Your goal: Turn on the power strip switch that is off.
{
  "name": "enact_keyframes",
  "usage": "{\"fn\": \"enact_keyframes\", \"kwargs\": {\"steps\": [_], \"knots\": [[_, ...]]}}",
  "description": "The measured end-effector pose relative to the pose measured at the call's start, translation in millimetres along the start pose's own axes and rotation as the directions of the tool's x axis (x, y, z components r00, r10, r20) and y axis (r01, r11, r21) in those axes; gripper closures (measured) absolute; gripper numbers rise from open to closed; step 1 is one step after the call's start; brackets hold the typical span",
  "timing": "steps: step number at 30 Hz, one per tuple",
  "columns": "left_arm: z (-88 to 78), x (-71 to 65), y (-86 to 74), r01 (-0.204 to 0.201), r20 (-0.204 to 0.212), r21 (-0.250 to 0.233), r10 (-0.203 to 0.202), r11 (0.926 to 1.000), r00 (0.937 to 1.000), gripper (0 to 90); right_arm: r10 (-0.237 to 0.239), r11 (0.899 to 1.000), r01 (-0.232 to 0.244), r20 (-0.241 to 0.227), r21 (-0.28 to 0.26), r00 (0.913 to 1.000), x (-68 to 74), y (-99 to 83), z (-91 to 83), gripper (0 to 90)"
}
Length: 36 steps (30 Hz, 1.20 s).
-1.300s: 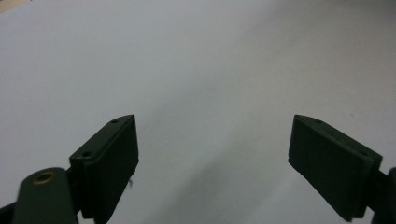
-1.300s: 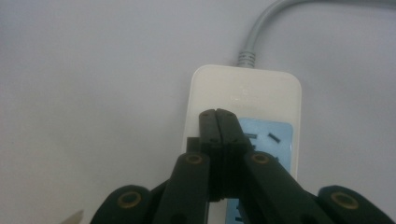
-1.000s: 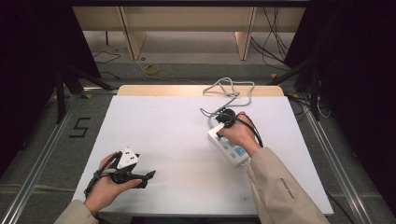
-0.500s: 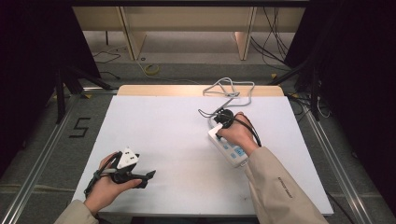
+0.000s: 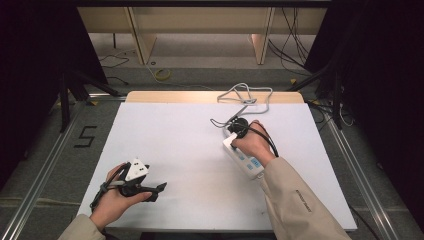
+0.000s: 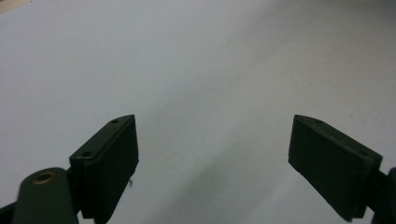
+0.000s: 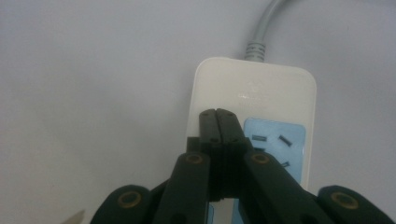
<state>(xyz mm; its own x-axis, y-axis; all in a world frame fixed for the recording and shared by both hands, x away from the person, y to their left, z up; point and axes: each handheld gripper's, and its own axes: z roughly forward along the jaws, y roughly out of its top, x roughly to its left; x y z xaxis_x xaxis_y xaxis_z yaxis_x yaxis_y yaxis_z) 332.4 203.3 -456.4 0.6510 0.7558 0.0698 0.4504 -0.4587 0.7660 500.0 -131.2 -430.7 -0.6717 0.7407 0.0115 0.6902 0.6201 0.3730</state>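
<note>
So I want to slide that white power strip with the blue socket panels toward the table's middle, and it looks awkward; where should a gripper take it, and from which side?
Probably across its narrow width, coming from above. The white power strip with blue socket panels lies flat on the white table, so only its long side edges offer parallel faces. The right gripper is shut over it, so it must open first. Avoid the end where the grey cable leaves.

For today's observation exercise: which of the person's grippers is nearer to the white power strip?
Right. The right gripper, jaws closed, sits directly over the power strip. The left gripper, jaws open, is held over bare table at the near left, well apart from the strip.
</note>
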Motion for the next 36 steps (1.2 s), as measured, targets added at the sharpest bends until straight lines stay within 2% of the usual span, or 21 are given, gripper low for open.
{"fn": "enact_keyframes", "kwargs": {"steps": [15,24,28,36], "knots": [[0.2,-0.4,0.4,-0.005,0.000,0.000,0.005,1.0000,1.0000,15.9,-0.015,0.999,0.014,0.019,0.033,0.9997,2.9,3.3,1.5,90.0],[0.5,-0.7,0.6,-0.006,0.000,0.002,0.006,1.0000,1.0000,15.9,0.019,0.999,-0.019,0.010,0.034,0.9998,1.2,3.2,2.8,90.0],[0.4,-0.8,0.7,-0.008,0.001,0.002,0.008,1.0000,1.0000,15.9,0.003,0.999,-0.004,0.017,0.038,0.9998,2.4,3.5,2.6,90.0],[0.7,-0.7,0.5,-0.007,0.001,0.003,0.007,1.0000,1.0000,15.9,0.011,0.999,-0.011,0.014,0.036,0.9998,2.2,3.5,2.8,90.0]]}}
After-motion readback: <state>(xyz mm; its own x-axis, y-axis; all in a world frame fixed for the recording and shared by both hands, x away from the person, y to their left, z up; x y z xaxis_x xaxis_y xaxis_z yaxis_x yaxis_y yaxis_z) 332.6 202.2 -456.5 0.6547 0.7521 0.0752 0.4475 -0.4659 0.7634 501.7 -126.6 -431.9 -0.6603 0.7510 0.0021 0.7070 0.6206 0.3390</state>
